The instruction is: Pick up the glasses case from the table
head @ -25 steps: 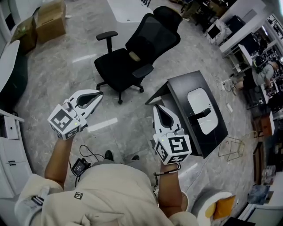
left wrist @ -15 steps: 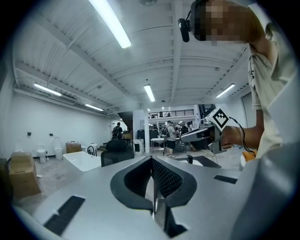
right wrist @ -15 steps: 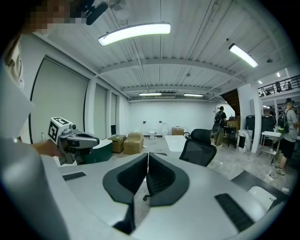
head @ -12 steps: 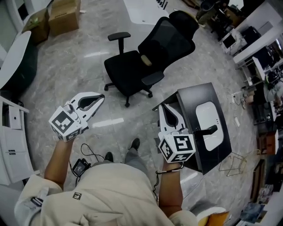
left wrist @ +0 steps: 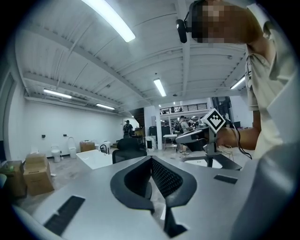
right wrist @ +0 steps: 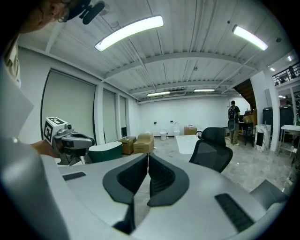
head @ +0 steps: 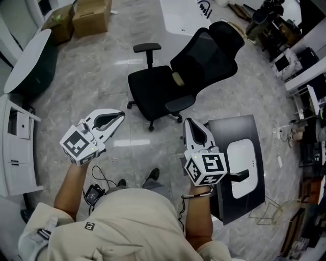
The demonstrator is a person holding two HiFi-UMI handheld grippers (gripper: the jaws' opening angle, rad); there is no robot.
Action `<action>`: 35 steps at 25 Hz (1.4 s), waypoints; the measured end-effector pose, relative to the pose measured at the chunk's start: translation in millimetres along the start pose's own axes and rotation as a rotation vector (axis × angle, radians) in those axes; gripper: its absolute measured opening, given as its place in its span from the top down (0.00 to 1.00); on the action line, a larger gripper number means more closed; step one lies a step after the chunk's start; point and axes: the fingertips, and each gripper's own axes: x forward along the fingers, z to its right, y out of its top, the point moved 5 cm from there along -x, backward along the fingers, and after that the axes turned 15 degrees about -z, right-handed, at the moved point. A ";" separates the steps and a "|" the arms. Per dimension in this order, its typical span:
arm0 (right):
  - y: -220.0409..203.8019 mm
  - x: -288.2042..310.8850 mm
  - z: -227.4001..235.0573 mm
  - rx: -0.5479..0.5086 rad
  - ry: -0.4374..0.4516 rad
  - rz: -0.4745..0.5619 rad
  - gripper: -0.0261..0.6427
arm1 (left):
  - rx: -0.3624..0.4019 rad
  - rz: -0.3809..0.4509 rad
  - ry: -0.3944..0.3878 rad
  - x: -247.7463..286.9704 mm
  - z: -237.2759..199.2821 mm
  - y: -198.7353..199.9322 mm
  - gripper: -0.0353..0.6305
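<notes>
Left gripper [head: 120,115], jaws pressed together and empty, points toward two o'clock over the floor. Right gripper [head: 189,123], likewise closed on nothing, points to twelve. At its three o'clock stands the dark table [head: 224,130], with the white glasses case [head: 243,158] lying on it, untouched.

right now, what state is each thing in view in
left hand-held gripper: shut, empty
right hand-held gripper: shut, empty
office chair: upright, nobody in it
black table: standing, not yet touched by either gripper
white oval item: lying flat on the table
cardboard box: closed, on the floor
</notes>
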 end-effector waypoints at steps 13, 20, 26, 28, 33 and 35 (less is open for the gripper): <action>17.8 36.6 64.9 -0.012 0.110 -0.008 0.93 | -0.027 -0.039 0.102 46.8 -5.3 24.1 0.92; 19.4 48.1 95.6 0.004 0.147 -0.005 0.92 | -0.032 -0.063 0.133 69.9 -4.3 36.7 0.92; 14.3 55.7 117.9 0.032 0.149 -0.011 0.92 | -0.038 -0.076 0.119 92.0 -1.8 45.6 0.92; 12.7 58.5 120.5 0.041 0.147 -0.017 0.92 | -0.063 -0.097 0.105 95.7 -3.3 44.9 0.92; 10.9 70.6 119.0 0.055 0.120 -0.037 0.93 | -0.049 -0.064 0.078 106.8 -29.3 42.6 0.92; 11.8 73.9 122.5 0.058 0.089 -0.047 0.92 | -0.049 -0.045 0.045 117.5 -41.3 42.1 0.92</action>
